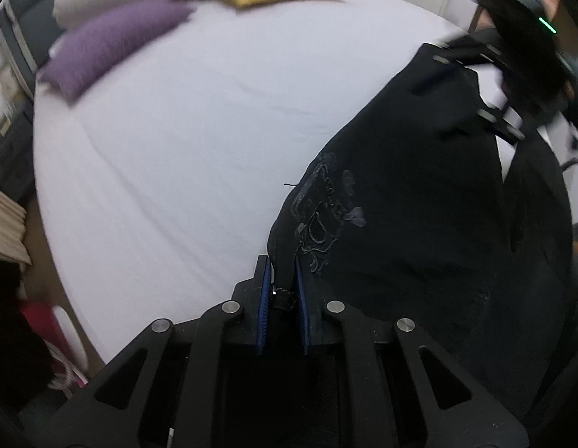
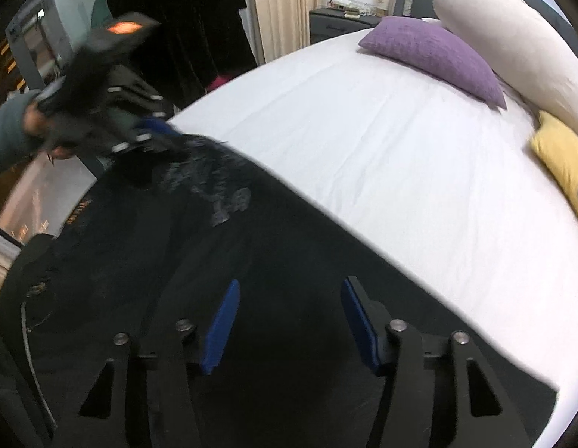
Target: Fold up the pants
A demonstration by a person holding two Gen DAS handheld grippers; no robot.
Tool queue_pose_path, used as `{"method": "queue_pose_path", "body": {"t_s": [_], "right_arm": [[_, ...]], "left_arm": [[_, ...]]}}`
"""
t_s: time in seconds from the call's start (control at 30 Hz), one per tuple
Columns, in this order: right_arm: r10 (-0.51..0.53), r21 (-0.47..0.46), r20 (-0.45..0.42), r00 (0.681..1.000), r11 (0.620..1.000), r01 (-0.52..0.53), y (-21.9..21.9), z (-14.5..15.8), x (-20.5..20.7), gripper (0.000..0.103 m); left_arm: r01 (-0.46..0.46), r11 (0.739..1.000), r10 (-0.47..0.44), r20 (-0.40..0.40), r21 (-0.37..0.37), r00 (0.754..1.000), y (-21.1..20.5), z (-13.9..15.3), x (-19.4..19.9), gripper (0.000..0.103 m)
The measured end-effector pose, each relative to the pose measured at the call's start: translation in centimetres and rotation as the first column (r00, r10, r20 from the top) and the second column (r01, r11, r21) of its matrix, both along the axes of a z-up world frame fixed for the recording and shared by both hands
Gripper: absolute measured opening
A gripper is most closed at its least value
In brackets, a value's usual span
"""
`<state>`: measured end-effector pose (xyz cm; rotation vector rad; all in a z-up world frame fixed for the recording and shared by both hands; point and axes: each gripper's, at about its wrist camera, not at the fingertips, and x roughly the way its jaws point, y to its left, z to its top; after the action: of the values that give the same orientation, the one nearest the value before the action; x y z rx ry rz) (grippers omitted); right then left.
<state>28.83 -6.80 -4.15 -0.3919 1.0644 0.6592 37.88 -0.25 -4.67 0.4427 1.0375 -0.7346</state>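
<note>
Left wrist view showed the left tongs (image 1: pixel 281 283) pinching an edge of the black embroidered fabric pants (image 1: pixel 419 224), which draped rightward above the white-sheeted bed (image 1: pixel 177 130). Right tongs (image 2: pixel 287 321) stood spread wide over the pants.

Each wrist camera looks closely along its jaws over the pants (image 1: pixel 419 205), sharing the bed (image 2: pixel 382 156) and pillows.

A home bedroom: bed (image 1: pixel 177 130), pillows (image 2: pixel 431 52), curtain (image 2: pixel 281 7), nightstand (image 2: pixel 333 26)
</note>
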Motion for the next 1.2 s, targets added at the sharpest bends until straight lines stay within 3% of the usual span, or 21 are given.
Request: {"method": "queue_pose_path", "body": {"t_s": [0.1, 0.23, 0.43, 0.5, 0.63, 0.73, 0.8, 0.9, 1.03, 1.2], "right_arm": [[0.031, -0.052, 0.016, 0.999, 0.998, -0.03, 0.9, -0.1, 2.3, 0.058], [0.091, -0.098, -0.002, 0.996, 0.991, -0.091, 1.8, -0.8, 3.7, 0.057], [0.168, -0.181, -0.073, 0.983, 0.967, -0.179, 3.7, -2.7, 5.2, 0.056], [0.167, -0.188, -0.091, 0.982, 0.965, -0.181, 4.1, -3.0, 5.8, 0.047], [0.161, -0.204, -0.118, 0.98, 0.962, -0.183, 4.0, -3.5, 6.3, 0.045], [0.134, -0.213, -0.149, 0.98, 0.963, -0.164, 3.5, -4.1, 6.9, 0.042], [0.12, -0.206, -0.17, 0.978, 0.966, -0.154, 3.1, -4.3, 7.1, 0.027], [0.104, -0.217, -0.181, 0.978, 0.966, -0.142, 2.7, -4.5, 7.3, 0.014], [0.02, -0.176, -0.181, 0.983, 0.983, -0.053, 1.8, -4.0, 7.3, 0.011], [-0.107, -0.05, -0.196, 0.975, 0.994, 0.099, 0.2, -3.1, 6.1, 0.008]], "left_arm": [[0.021, 0.999, -0.026, 0.107, 0.043, 0.994, -0.4, 0.6, -2.2, 0.012], [0.033, 0.997, -0.044, 0.167, 0.067, 0.985, -1.4, 0.2, -3.3, 0.012], [0.028, 0.998, -0.036, 0.17, 0.049, 0.985, -1.2, 0.2, -6.2, 0.012], [0.028, 0.998, -0.036, 0.168, 0.049, 0.985, -0.9, 0.1, -6.3, 0.012], [0.027, 0.999, -0.035, 0.168, 0.045, 0.985, -0.3, 0.0, -8.1, 0.012], [0.026, 0.999, -0.033, 0.166, 0.042, 0.986, -0.3, 0.0, -8.1, 0.012], [0.027, 0.999, -0.034, 0.167, 0.043, 0.985, -0.3, 0.0, -8.1, 0.012], [0.025, 0.999, -0.032, 0.168, 0.044, 0.985, -0.4, 0.0, -8.2, 0.012], [0.019, 0.999, -0.025, 0.17, 0.036, 0.985, -0.5, 0.0, -8.4, 0.012], [0.017, 0.999, -0.022, 0.171, 0.03, 0.985, -0.7, 0.2, -9.6, 0.012]]}}
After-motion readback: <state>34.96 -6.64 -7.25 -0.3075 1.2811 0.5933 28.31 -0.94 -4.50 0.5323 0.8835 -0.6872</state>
